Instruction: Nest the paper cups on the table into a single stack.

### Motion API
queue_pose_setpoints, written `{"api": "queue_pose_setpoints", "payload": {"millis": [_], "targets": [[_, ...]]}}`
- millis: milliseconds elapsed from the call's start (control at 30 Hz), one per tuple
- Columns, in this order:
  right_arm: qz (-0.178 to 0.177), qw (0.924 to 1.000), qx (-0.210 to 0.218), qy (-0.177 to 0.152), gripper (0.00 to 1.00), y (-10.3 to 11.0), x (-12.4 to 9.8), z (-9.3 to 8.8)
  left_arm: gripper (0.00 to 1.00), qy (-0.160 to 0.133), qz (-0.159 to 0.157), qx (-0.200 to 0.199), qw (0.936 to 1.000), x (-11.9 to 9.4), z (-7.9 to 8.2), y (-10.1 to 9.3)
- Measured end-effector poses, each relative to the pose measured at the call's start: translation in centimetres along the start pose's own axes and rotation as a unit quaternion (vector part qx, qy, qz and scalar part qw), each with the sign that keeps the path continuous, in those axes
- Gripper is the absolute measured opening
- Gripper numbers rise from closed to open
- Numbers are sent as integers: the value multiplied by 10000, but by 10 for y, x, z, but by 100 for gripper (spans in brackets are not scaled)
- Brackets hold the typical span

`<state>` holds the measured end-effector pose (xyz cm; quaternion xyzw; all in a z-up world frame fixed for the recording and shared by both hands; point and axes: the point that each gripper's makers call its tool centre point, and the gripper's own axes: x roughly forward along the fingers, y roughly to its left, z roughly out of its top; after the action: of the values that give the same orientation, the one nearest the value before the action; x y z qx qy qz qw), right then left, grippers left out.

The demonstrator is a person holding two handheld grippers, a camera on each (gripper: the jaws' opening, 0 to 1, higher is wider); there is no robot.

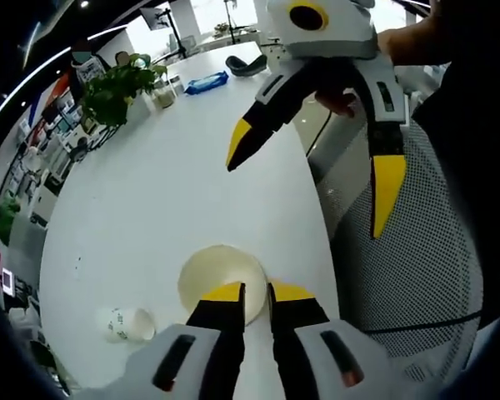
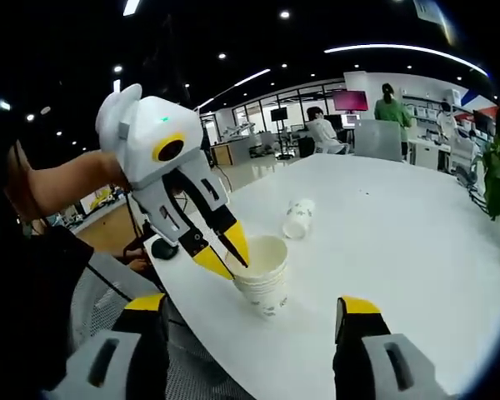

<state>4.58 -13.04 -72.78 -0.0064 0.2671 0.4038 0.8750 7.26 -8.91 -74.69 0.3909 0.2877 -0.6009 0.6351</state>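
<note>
A stack of nested white paper cups (image 1: 217,275) stands upright near the table's edge. My left gripper (image 1: 257,293) is shut on the stack's near rim, one jaw inside and one outside. In the right gripper view the left gripper (image 2: 225,254) comes in from the left and pinches the stack (image 2: 267,287) at its rim. A single printed paper cup (image 1: 125,323) lies on its side a short way off, also the lying cup (image 2: 298,218) beyond the stack. My right gripper (image 1: 310,177) hovers open above the table edge, and my right gripper (image 2: 252,304) has nothing between its jaws.
The white table (image 1: 158,192) carries a potted plant (image 1: 117,87), a jar (image 1: 162,96), a blue packet (image 1: 207,82) and a dark object (image 1: 246,65) at its far end. A grey mesh chair (image 1: 417,258) sits beside the table edge. Seated people (image 2: 321,129) are in the background.
</note>
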Motion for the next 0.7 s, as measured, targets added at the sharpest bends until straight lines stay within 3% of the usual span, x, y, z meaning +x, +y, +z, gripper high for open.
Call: {"api": "queue_pose_setpoints", "payload": {"millis": [200, 367, 700], "targets": [[-20, 10000, 18, -31, 82, -1, -1, 0, 10, -139, 58, -113, 9998, -10, 2, 4], [-39, 9999, 41, -97, 82, -3, -1, 2, 13, -445, 228, -387, 9980, -22, 6, 15], [-77, 9998, -104, -171, 83, -3, -2, 4, 21, -874, 673, -1085, 9880, -41, -5, 45]]}}
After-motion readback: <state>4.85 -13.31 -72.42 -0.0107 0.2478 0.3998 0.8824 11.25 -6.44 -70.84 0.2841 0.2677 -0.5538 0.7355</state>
